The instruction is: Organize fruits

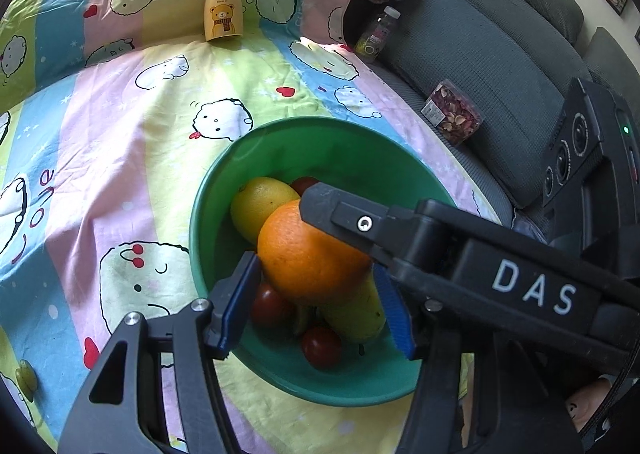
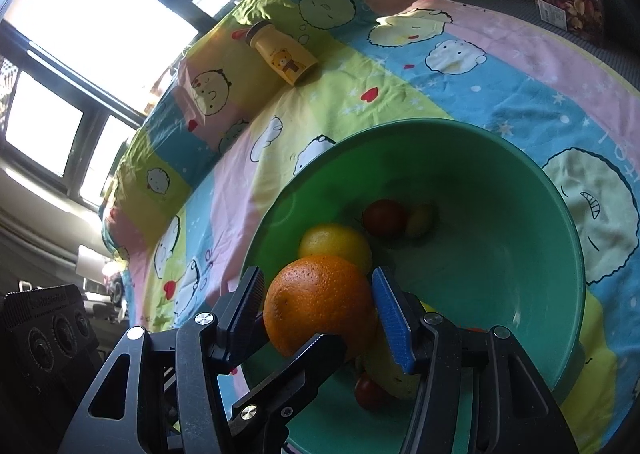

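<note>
Sitting between both grippers' pads [image 1: 240,294], the orange [image 1: 308,254] overhangs the green bowl [image 1: 280,150].

Orange [image 1: 308,254] above green bowl [image 1: 208,190], lemon [image 1: 256,202], red, possibly tomato-like fruits [image 1: 322,346] inside

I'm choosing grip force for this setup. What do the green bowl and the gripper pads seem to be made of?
The green bowl looks like moulded plastic: one even colour, a thin rim and a soft, semi-matte sheen, though coated metal can't be ruled out. The pads of the right gripper look like blue ribbed rubber or soft plastic set on black fingers; fine ridges show along their faces where they flank the orange.
</note>
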`<state>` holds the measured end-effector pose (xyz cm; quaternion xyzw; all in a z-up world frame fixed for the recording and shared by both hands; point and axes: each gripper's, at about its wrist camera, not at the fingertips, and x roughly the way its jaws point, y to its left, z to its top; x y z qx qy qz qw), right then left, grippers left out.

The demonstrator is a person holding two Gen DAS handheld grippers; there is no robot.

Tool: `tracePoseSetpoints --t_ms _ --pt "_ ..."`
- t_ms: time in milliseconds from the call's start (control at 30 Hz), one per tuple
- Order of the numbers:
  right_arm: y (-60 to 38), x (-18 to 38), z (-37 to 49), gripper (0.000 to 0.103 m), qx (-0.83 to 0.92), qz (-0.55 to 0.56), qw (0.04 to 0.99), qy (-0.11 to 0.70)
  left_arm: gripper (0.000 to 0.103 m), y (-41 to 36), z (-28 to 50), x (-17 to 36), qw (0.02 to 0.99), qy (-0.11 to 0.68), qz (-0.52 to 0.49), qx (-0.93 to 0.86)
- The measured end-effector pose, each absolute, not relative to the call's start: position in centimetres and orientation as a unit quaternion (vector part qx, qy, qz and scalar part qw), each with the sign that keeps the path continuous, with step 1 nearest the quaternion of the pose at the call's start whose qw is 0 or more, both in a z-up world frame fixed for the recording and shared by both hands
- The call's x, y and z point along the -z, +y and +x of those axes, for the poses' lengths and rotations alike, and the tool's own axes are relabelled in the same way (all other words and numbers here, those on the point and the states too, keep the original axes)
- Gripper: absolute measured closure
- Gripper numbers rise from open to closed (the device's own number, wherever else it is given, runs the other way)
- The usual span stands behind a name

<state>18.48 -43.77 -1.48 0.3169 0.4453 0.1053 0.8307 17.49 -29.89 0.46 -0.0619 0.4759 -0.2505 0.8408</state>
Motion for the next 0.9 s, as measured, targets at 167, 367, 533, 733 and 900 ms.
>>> tracePoseSetpoints --t_ms 167,367,533,733,900 --pt "-43.6 0.7 18.2 0.045 -0.089 0.301 0.843 0.437 0.042 -29.1 17.1 -1.0 0.843 0.467 -0.075 0.255" --pt "-43.3 -0.6 17.5 0.044 -0.089 0.291 0.855 0.421 0.036 -27.0 16.1 -2.7 0.858 0.449 -0.080 0.236" --pt "-42.1 -2.5 16.5 0.044 -0.106 0.278 0.868 0.399 0.031 -23.8 14.4 -4.5 0.876 0.427 -0.086 0.209" --pt "-38.4 -4.5 15.5 0.044 -0.165 0.249 0.874 0.384 0.028 -18.4 12.0 -5.5 0.892 0.413 -0.103 0.150" --pt "-33.9 -5.1 15.1 0.044 -0.213 0.208 0.870 0.394 0.028 -13.7 10.1 -5.3 0.895 0.418 -0.119 0.104"
